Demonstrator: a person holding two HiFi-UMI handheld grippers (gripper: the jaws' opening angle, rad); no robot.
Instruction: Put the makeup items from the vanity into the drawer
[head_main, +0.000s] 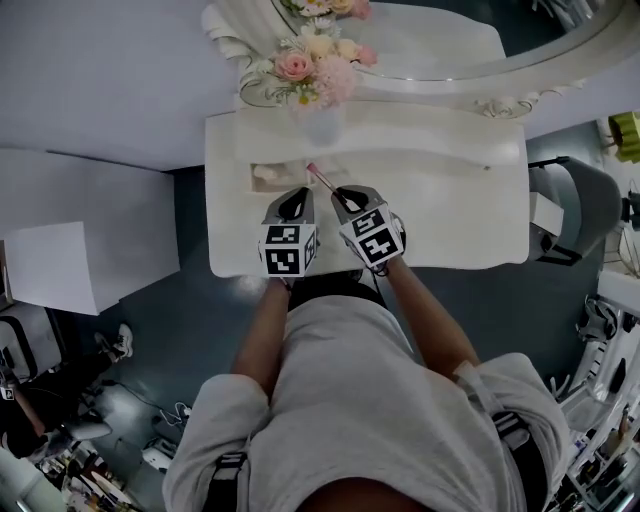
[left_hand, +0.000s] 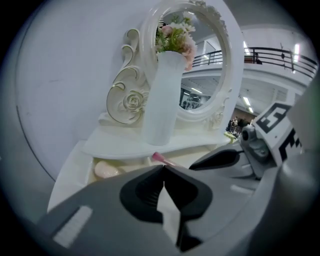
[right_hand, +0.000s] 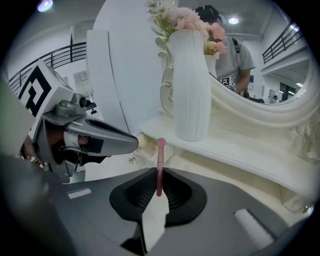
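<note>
Right gripper (right_hand: 159, 172) was found clamped on a thin pink makeup stick (right_hand: 160, 150), jutting ahead of its tips toward the white vase (right_hand: 190, 85). Left gripper (left_hand: 163, 169), just beside, was noted closed, empty.

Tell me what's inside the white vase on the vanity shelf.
Pink and cream flowers stick out of the top of the vase. Its solid white wall covers the stems and anything else inside, so water cannot be judged.
</note>
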